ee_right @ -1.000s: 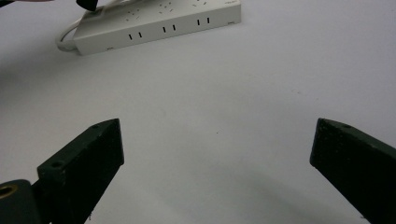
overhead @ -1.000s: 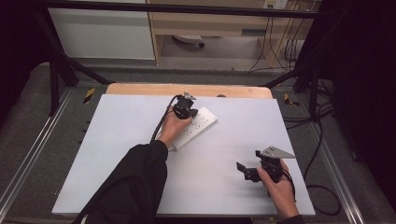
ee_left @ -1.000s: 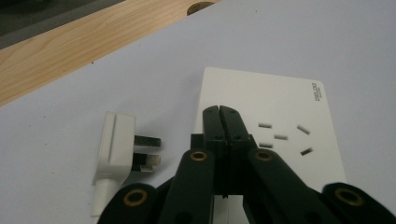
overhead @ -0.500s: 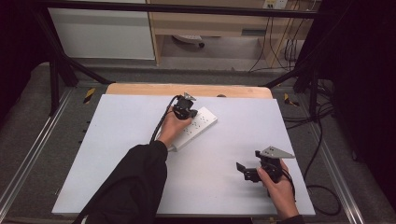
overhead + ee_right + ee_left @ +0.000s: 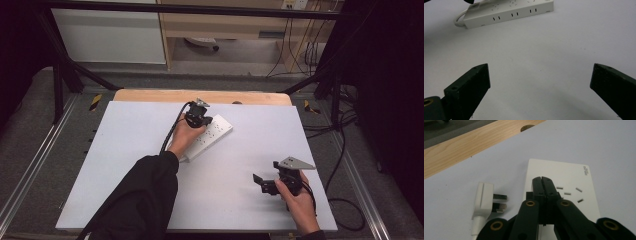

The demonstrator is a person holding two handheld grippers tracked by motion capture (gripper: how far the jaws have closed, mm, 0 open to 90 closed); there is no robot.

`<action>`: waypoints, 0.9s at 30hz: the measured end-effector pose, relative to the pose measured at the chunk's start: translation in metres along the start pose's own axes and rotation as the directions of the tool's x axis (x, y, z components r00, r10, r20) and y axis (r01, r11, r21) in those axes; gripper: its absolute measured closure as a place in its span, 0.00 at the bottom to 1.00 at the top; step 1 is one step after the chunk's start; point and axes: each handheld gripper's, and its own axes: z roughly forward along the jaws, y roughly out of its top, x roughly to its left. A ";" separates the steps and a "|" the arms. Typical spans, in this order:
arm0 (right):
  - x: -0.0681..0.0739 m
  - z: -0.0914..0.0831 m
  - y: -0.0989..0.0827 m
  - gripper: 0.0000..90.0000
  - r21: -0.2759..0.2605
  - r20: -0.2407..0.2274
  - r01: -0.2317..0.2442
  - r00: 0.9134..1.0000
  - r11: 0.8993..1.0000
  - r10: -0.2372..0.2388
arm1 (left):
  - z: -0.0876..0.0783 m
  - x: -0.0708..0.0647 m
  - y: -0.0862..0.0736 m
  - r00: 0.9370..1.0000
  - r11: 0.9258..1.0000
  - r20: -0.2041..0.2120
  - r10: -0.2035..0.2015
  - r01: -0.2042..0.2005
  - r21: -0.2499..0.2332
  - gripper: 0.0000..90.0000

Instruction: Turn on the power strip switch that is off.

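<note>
While the left gripper (image 5: 200, 116) is sitting over the white power strip (image 5: 212, 135) just above the middle of the high view, its jaws are pressing flat together with nothing between them. In the left gripper view those clenched jaws (image 5: 543, 186) are pointing at the strip's top face (image 5: 569, 182), their tips lying over its near edge beside a cluster of socket slots; whether they are touching the plastic I cannot tell. A white plug (image 5: 485, 200) with dark pins is lying on its side at the lower left of that view, just beside the strip and apart from it, its pins pointing toward the jaws and its cord running off the bottom edge. A strip of bare wooden tabletop (image 5: 461, 147) is crossing the upper left corner.

The right gripper (image 5: 272, 184) is resting in the person's hand at the lower right of the high view, well apart from the strip, over the white board (image 5: 125, 150). In the right gripper view its jaws are standing wide apart, released and empty, and the strip (image 5: 509, 11) is lying across the top of the frame with its cord curling at the upper left.
</note>
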 end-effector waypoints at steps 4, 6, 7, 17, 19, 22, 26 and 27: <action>0.000 0.000 0.000 0.03 -0.001 0.001 -0.001 1.000 1.000 0.001 | -0.001 0.002 -0.001 1.000 1.000 0.002 -0.007 0.007 -0.014 1.00; 0.000 0.001 0.000 0.04 0.000 0.001 -0.001 1.000 1.000 0.001 | -0.001 0.003 -0.002 1.000 0.999 0.001 -0.018 0.018 -0.026 1.00; 0.000 0.001 0.000 0.04 -0.001 0.001 -0.001 1.000 1.000 0.001 | -0.001 0.003 -0.002 1.000 0.999 0.006 -0.025 0.026 -0.028 1.00; 0.000 0.001 0.000 0.04 -0.001 0.002 -0.002 1.000 1.000 0.002 | -0.003 0.001 0.000 0.999 0.998 0.022 -0.037 0.038 -0.041 0.86; 0.000 0.001 0.000 0.04 0.000 0.002 -0.004 1.000 1.000 0.004 | -0.002 0.001 0.000 0.999 0.998 0.022 -0.040 0.040 -0.041 0.80; 0.000 0.001 0.000 0.04 0.000 0.002 -0.004 1.000 1.000 0.004 | -0.003 0.000 0.000 0.999 0.998 0.030 -0.042 0.043 -0.038 0.75; 0.000 0.001 0.000 0.03 -0.002 0.000 -0.006 1.000 1.000 0.006 | -0.004 0.000 0.002 0.997 0.996 0.028 -0.069 0.070 -0.059 0.57; 0.000 0.001 0.000 0.03 -0.002 0.000 -0.006 1.000 1.000 0.006 | -0.005 0.001 0.002 0.996 0.994 0.035 -0.079 0.082 -0.071 0.55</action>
